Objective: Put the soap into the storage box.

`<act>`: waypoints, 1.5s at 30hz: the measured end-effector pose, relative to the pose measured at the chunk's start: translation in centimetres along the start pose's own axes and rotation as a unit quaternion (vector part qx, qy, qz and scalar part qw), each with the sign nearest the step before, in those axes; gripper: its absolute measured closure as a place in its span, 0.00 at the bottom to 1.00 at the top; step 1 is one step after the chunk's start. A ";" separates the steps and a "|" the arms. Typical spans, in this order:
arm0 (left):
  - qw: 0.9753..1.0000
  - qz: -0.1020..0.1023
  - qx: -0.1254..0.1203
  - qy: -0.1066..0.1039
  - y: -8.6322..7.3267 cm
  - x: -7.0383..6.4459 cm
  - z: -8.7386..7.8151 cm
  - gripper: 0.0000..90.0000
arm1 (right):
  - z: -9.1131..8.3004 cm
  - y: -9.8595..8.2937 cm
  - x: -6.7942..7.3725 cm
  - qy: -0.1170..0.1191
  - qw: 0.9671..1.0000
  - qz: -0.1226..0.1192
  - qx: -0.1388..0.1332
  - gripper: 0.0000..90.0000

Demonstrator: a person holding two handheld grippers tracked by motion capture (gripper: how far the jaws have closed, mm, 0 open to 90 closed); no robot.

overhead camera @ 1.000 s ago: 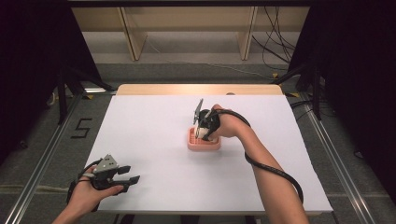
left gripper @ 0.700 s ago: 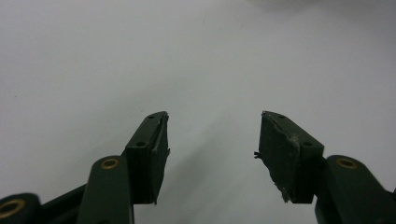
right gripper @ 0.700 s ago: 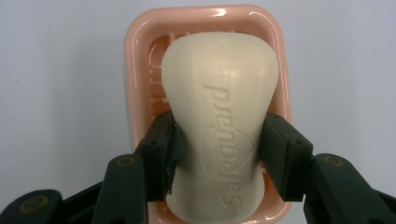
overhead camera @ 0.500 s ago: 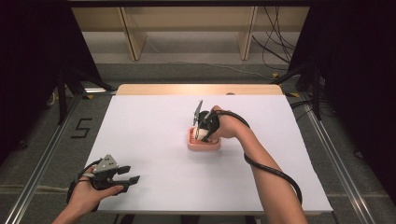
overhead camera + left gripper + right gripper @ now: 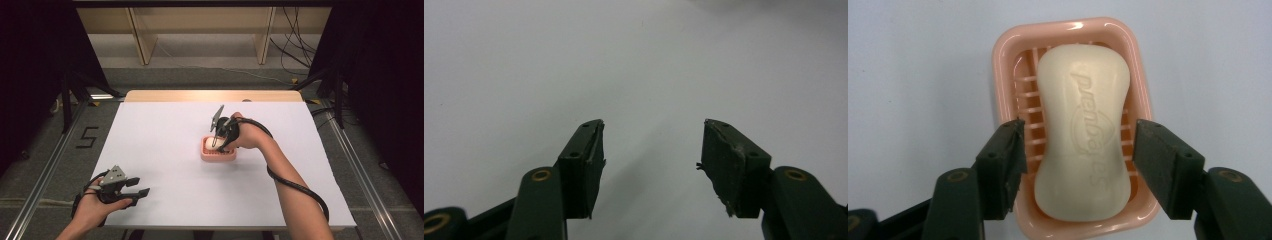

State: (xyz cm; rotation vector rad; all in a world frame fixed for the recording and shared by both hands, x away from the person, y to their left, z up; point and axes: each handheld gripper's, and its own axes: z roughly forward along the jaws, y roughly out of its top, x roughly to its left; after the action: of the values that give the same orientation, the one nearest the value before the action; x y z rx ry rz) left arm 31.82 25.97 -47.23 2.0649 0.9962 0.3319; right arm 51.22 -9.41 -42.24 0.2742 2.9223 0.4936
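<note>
Right tongs (image 5: pixel 1078 160) spread either side of soap (image 5: pixel 1084 131) (in pink dish (image 5: pixel 1008 60)); left tongs (image 5: pixel 651 160) released

Floor marking (image 5: pixel 87 136): "5"

The high view looks forward and down over the whole tabletop (image 5: pixel 165 130), while each gripper view looks closely down at it, the right one sharing the soap dish (image 5: pixel 1008 65).

A white rectangular table top (image 5: pixel 165 150) has a pale wooden strip (image 5: pixel 212 96) at its far edge. Behind it stands a light wooden shelf frame (image 5: pixel 200 25). Black cables (image 5: pixel 295 55) lie on the grey floor (image 5: pixel 200 75).
</note>
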 end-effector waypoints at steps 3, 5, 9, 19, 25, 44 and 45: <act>1.000 0.010 0.003 0.000 0.0 0.2 -0.1 0.46 | -0.4 -0.5 0.5 -0.001 1.000 0.030 0.000 0.39; 1.000 0.013 0.005 0.005 0.0 0.3 -0.2 0.46 | -0.8 -0.8 0.6 -0.005 0.999 0.032 -0.009 0.38; 1.000 -0.001 -0.003 0.000 -0.1 0.2 0.0 0.46 | -1.5 -1.5 0.9 -0.008 0.999 0.030 -0.026 0.37; 1.000 -0.004 -0.008 -0.003 -0.1 0.1 0.1 0.46 | -2.8 -3.7 2.2 -0.026 0.997 0.035 -0.068 0.38; 1.000 0.002 -0.003 -0.005 -0.1 0.1 0.1 0.46 | -3.4 -5.0 3.4 -0.036 0.995 0.052 -0.078 0.38; 1.000 0.000 -0.002 -0.005 -0.1 0.0 0.1 0.45 | -4.2 -9.7 7.2 -0.049 0.990 0.076 -0.105 0.37; 1.000 0.001 -0.003 -0.003 -0.1 0.0 0.2 0.45 | -4.2 -10.0 7.3 -0.050 0.990 0.079 -0.106 0.36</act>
State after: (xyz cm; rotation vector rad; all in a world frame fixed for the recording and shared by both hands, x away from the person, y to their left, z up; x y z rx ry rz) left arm 31.86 25.94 -47.41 2.0611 0.9881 0.3300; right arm 41.80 -18.50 -42.73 0.4891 2.7354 0.7825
